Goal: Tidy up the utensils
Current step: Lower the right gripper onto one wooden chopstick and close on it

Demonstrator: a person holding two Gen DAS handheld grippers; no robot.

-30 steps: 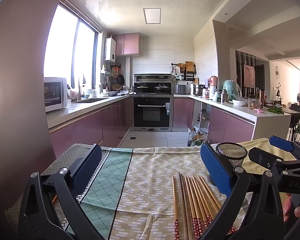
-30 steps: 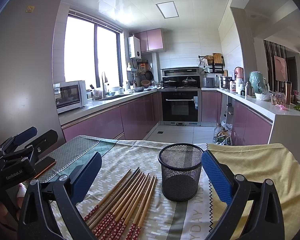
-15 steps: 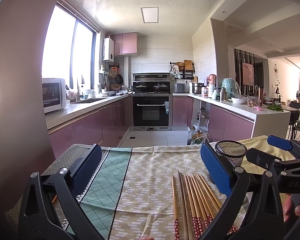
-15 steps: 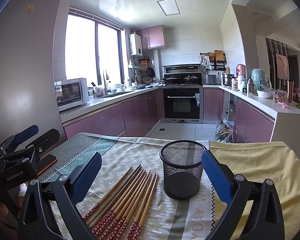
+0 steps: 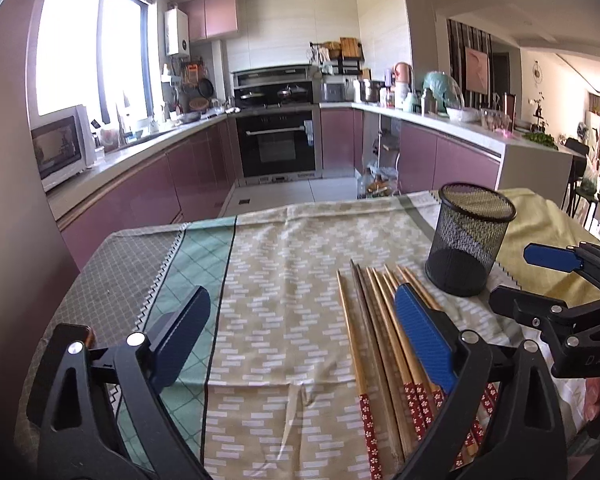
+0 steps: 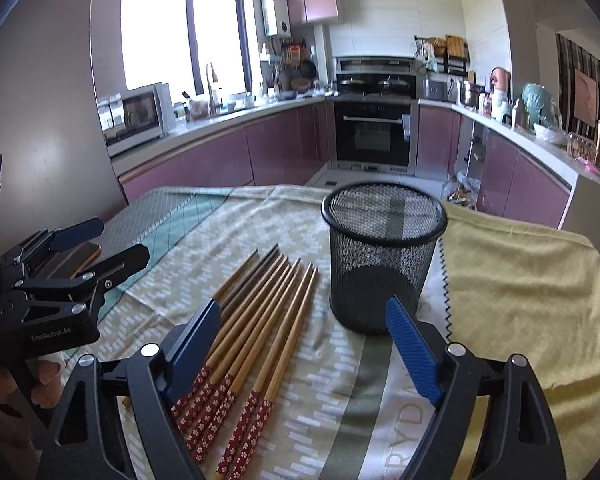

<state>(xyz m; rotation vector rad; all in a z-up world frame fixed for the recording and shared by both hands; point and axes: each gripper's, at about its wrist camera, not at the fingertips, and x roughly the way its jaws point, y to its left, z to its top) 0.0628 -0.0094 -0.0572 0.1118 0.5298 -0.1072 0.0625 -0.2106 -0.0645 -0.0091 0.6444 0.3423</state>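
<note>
Now your right gripper [image 6: 308, 344] has just been narrowing, empty, above the chopsticks [image 6: 256, 320]; the left gripper [image 5: 300, 336] too, nothing between. They lie at nine o'clock of the mesh cup [image 6: 382, 256]. Light, stiff, slippery: pinch one mid-shaft.

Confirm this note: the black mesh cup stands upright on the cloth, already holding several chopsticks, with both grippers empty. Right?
Not quite. The mesh cup is empty in the right wrist view; the chopsticks all lie flat on the cloth beside it. The rest holds.
</note>
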